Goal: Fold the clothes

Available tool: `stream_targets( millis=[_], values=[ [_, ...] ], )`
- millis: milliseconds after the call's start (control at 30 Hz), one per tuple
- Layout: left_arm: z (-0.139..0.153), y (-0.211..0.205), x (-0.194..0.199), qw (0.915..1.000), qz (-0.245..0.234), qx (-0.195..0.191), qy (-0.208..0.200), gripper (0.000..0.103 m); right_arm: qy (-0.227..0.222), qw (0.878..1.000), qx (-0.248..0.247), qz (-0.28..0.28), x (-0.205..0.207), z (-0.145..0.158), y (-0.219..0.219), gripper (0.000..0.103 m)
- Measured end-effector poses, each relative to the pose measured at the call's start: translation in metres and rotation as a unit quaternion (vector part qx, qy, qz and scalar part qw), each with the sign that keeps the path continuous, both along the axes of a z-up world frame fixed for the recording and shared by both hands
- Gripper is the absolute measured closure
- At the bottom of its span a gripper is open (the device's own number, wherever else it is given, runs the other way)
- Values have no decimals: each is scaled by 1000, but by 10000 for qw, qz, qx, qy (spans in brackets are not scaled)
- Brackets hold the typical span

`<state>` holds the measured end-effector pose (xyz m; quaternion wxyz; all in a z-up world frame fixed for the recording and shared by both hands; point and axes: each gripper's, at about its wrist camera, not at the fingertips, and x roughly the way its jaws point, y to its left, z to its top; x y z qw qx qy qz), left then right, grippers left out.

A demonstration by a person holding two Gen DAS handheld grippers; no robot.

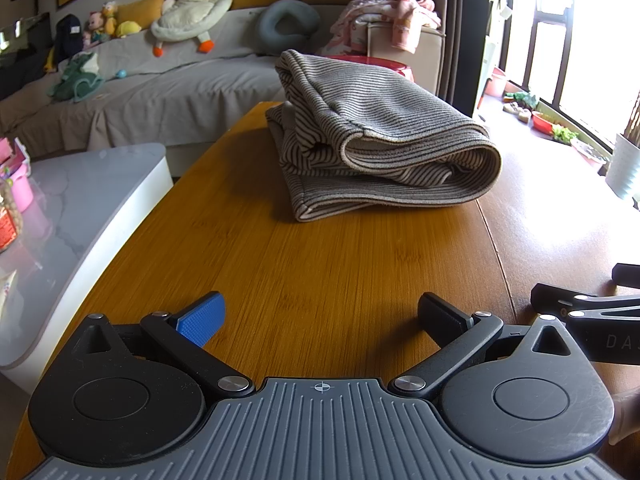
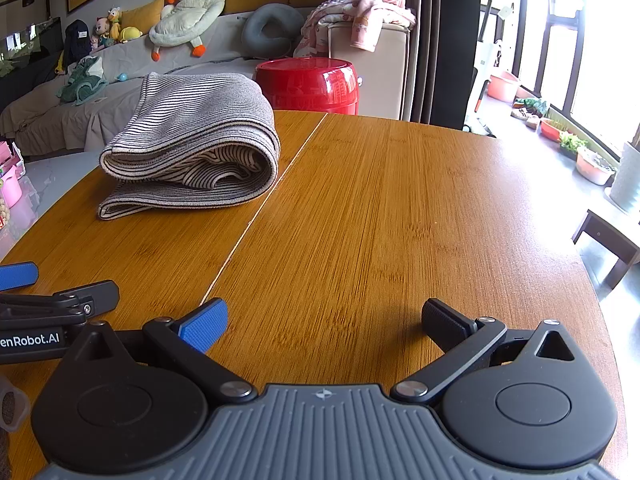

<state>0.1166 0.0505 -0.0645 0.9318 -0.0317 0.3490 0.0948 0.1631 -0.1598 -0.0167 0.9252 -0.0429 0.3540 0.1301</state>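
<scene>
- Left wrist view: the left gripper sits low in the frame, its jaws spread wide with nothing between them; one finger carries a blue pad, the other a black pad.
- Same view: the striped garment lies folded in a thick bundle in the centre of the frame, resting on the wooden table, well apart from the fingertips. Its rolled edge faces the camera.
- Same view: the right gripper enters at the right edge, lower half; only part of it shows, so its state cannot be read from here.
- Same view: a grey sofa crosses the upper left, a white plush duck on its back.
- Right wrist view: the right gripper occupies the bottom of the frame, jaws wide apart and holding nothing, above bare tabletop.
- Same view: the striped garment sits in the upper left quarter, folded, just left of the table's seam.
- Same view: a red drum-shaped container stands behind the table's far edge, upper centre.
- Same view: the left gripper shows at the left edge, fingers parted.
</scene>
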Motion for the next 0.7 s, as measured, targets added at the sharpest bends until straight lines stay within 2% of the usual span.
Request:
stream_targets(
  millis=[700],
  values=[
    [0,2,0,9999,106,0,-11,0,-63,9999,-7,-111,-5,-1,0,0]
  ],
)
